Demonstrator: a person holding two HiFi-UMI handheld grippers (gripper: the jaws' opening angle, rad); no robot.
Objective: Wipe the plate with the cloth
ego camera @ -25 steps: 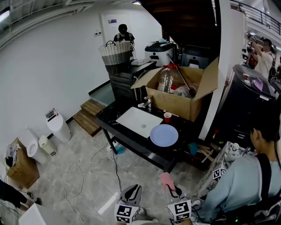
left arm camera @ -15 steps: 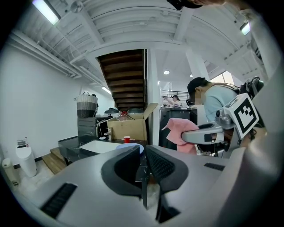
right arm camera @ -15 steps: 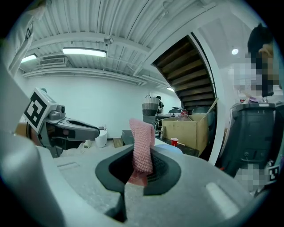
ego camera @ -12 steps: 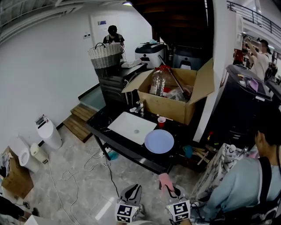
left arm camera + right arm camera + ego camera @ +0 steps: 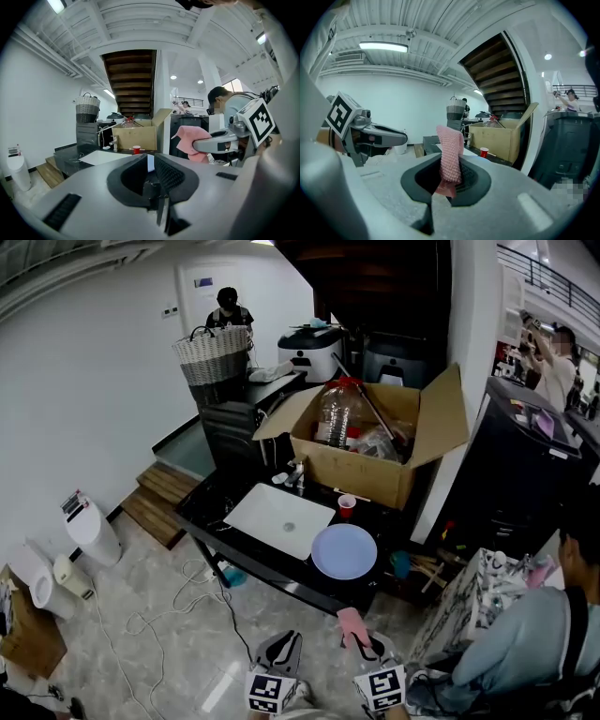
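Observation:
A pale blue plate lies on the near right part of a black table, beside a white board. Both grippers are at the bottom of the head view, over the floor and short of the table. My right gripper is shut on a pink cloth, which sticks up between its jaws and also shows in the left gripper view. My left gripper hangs beside it with its jaws together and nothing held.
A red cup and an open cardboard box with a water bottle stand behind the plate. A seated person and a patterned bag are close on the right. Cables trail over the floor on the left.
The head view has shifted, so the table and plate sit a little lower and nearer in the frame. Both grippers keep the same pose, the cloth still held.

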